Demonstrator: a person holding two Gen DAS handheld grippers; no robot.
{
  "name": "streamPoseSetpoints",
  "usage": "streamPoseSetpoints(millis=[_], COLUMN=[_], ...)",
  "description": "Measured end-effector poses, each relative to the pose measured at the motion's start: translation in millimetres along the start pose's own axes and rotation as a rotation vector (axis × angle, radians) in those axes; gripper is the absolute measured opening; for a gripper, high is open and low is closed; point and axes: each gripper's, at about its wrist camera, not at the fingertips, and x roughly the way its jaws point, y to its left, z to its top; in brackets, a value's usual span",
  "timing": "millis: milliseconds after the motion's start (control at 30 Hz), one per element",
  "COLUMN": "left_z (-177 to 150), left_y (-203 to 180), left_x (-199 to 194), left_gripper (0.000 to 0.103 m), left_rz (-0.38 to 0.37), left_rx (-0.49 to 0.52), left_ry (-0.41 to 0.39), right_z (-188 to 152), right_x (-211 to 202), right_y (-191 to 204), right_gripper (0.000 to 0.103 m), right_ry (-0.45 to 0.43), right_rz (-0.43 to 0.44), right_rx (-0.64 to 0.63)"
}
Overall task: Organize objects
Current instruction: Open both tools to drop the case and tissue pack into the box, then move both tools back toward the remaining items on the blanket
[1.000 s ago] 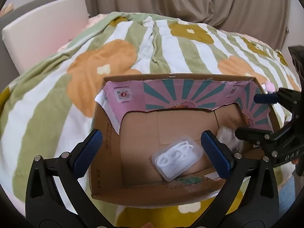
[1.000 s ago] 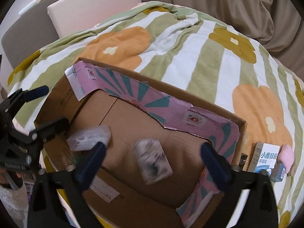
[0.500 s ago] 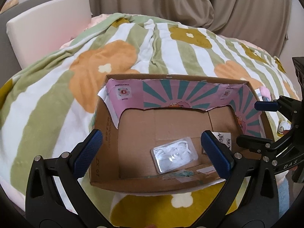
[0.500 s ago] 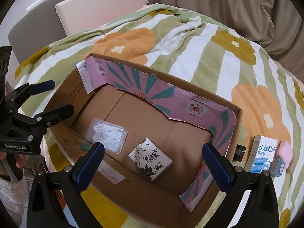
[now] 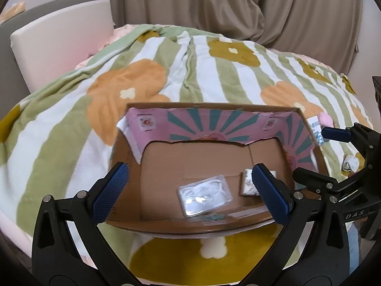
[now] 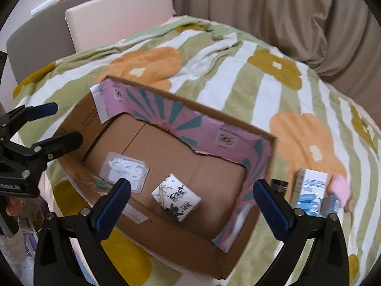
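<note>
Both grippers hung over the near edge of the cardboard box [image 6: 166, 157], which sat on the flowered blanket [image 6: 238, 76] on a bed. The left gripper [image 5: 190, 190] had its jaws spread wide w/ nothing between them; the right gripper [image 6: 191, 206] was the same, wide apart and empty.

Inside the box, on the brown floor, lay two things: a clear plastic packet [image 6: 124, 171] w/ something white in it (contents too blurred to name), towards the left end, and a small white box w/ black ink drawings [image 6: 176, 196] just right of it, near but not touching. The inner walls at the far side and right end were lined w/ pink paper printed in teal rays.

Outside the box's right end, on the blanket, stood a white-and-blue carton [image 6: 310, 190] w/ a pink fluffy thing [image 6: 339, 187] beside it and a small dark item [image 6: 279, 186] between carton and box.

Tan curtains [image 6: 273, 7] hung behind the bed.
</note>
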Motion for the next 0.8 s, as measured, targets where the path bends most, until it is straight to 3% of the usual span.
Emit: streamPoseSetpoints(millis=[333, 800], left_z=[22, 46], left_y=[-29, -107], left_x=[-22, -61], left_gripper=[0.103, 0.103], left_rz=[-0.003, -0.036], left_rx=[-0.005, 0.081], left_ry=[-0.061, -0.126], right_z=[1, -11], right_x=[-39, -112], right_y=[-23, -83], right_gripper=[0.102, 0.102], right_ry=[-0.028, -0.138], right_rz=[-0.049, -0.075], right_rx=[0.026, 0.129])
